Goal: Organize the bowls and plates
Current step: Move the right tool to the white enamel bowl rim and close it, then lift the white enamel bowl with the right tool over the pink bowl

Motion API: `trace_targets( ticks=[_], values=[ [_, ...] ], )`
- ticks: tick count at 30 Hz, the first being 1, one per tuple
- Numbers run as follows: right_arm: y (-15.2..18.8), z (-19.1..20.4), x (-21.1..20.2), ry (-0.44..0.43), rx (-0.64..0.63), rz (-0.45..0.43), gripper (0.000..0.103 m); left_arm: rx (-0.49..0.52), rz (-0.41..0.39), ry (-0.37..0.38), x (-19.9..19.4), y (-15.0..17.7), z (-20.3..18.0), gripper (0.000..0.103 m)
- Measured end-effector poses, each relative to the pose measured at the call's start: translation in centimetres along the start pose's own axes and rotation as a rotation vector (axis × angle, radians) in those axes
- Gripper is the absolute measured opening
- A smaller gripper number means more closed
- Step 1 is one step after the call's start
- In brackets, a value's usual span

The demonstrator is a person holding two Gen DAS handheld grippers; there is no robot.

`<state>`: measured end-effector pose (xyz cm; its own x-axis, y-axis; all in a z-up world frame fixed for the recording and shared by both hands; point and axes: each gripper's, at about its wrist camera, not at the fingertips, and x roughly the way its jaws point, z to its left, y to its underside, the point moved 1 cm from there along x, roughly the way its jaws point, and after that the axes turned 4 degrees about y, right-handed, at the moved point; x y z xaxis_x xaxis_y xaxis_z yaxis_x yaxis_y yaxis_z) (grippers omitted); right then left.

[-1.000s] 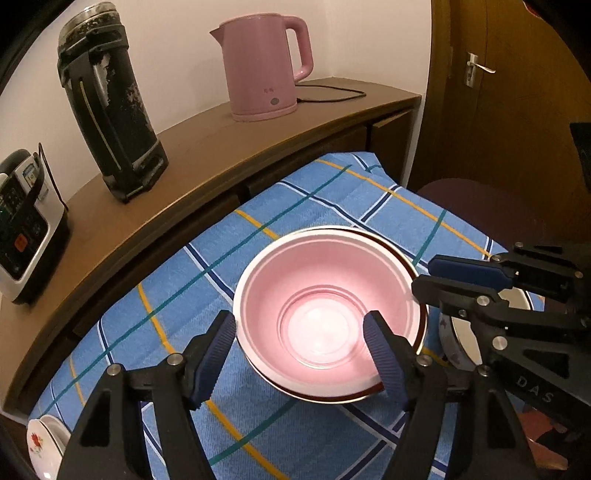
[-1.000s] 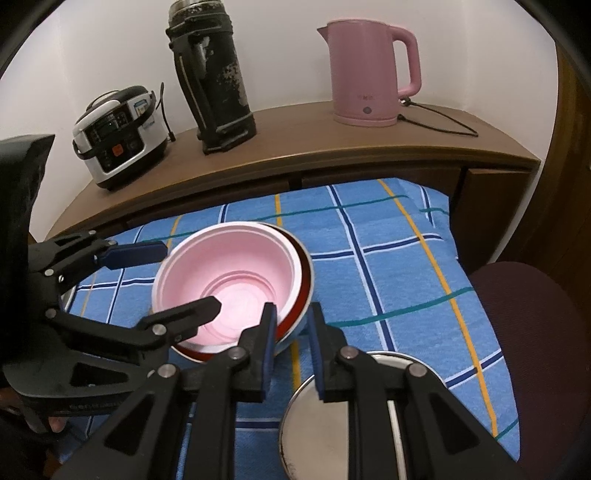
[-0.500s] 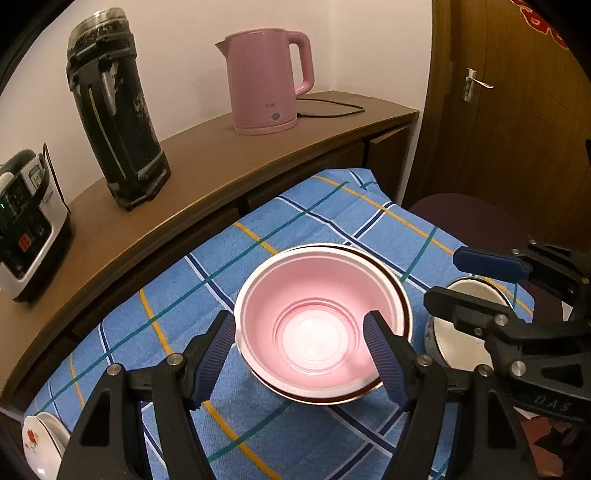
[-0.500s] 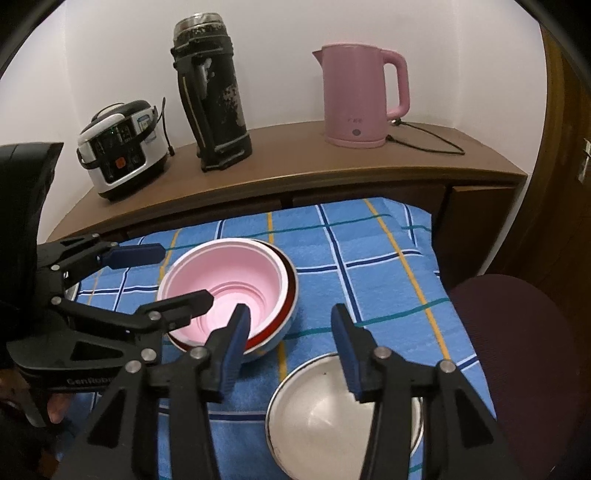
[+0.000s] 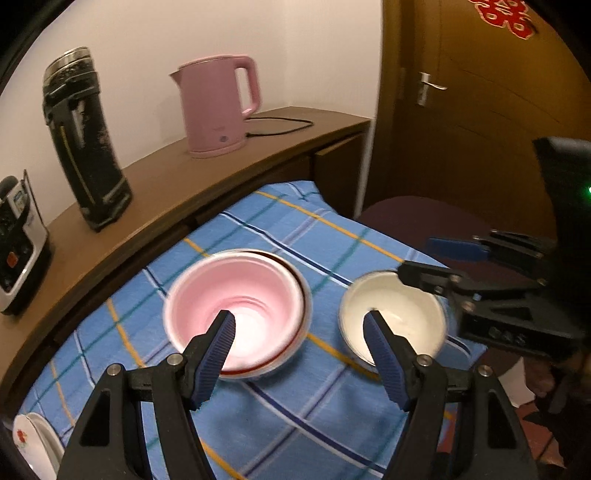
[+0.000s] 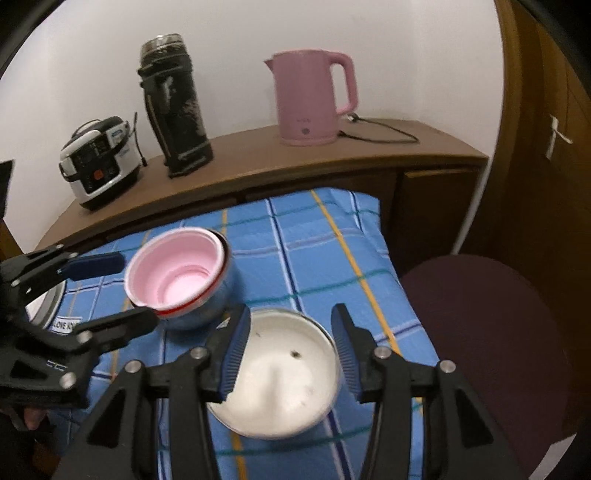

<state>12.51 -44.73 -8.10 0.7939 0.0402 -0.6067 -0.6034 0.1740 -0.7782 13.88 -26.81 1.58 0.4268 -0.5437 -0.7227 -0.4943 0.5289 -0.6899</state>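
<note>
White bowl (image 6: 280, 373) sits lower centre of the right wrist view, upright, mouth up, round, so no long axis. Right gripper (image 6: 291, 347) hangs over it, jaws spread, empty. Left gripper (image 5: 299, 350) likewise spread. Judgement: pinch one rim wall squarely, then nest it in the pink bowl (image 6: 173, 273), centre left.

A home dining corner: a pink electric kettle (image 6: 312, 103), a tall black thermos (image 6: 175, 107) and a rice cooker (image 6: 98, 162) stand on a wooden sideboard (image 6: 332, 155) behind a surface under a blue checked cloth (image 6: 317, 251), with a wooden door (image 5: 461, 110) bearing a red paper charm (image 5: 504, 18).
</note>
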Motion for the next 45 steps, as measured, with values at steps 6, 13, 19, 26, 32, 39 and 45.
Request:
trace_targets(
  ticks=[6,13,19,26,32,39,45],
  values=[
    [1.7,-2.2,0.2,0.016,0.029,0.034,0.039,-0.009,0.035,0.079,1.4,1.8,-2.5,0.074],
    [3.0,-3.2,1.0,-0.002,0.052,0.059,0.03,-0.02,0.077,0.087,3.5,2.3,-2.8,0.045],
    [3.6,-2.8,1.6,-0.032,0.05,0.076,0.022,-0.049,0.106,0.115,4.8,2.6,-2.7,0.045],
    [3.9,-2.5,1.9,-0.049,0.065,0.072,0.013,-0.052,0.114,0.12,5.8,2.5,-2.9,0.037],
    [3.0,-2.3,0.4,-0.049,0.072,0.031,0.013,-0.062,0.096,0.122,5.1,2.5,-3.1,0.036],
    [1.5,-1.5,-1.4,-0.077,0.077,-0.02,0.013,-0.095,0.038,0.121,3.1,2.0,-2.5,0.036],
    [-0.7,-0.3,-2.4,-0.142,0.082,-0.063,0.013,-0.137,-0.071,0.097,-0.1,0.5,-0.6,0.036]
  ],
)
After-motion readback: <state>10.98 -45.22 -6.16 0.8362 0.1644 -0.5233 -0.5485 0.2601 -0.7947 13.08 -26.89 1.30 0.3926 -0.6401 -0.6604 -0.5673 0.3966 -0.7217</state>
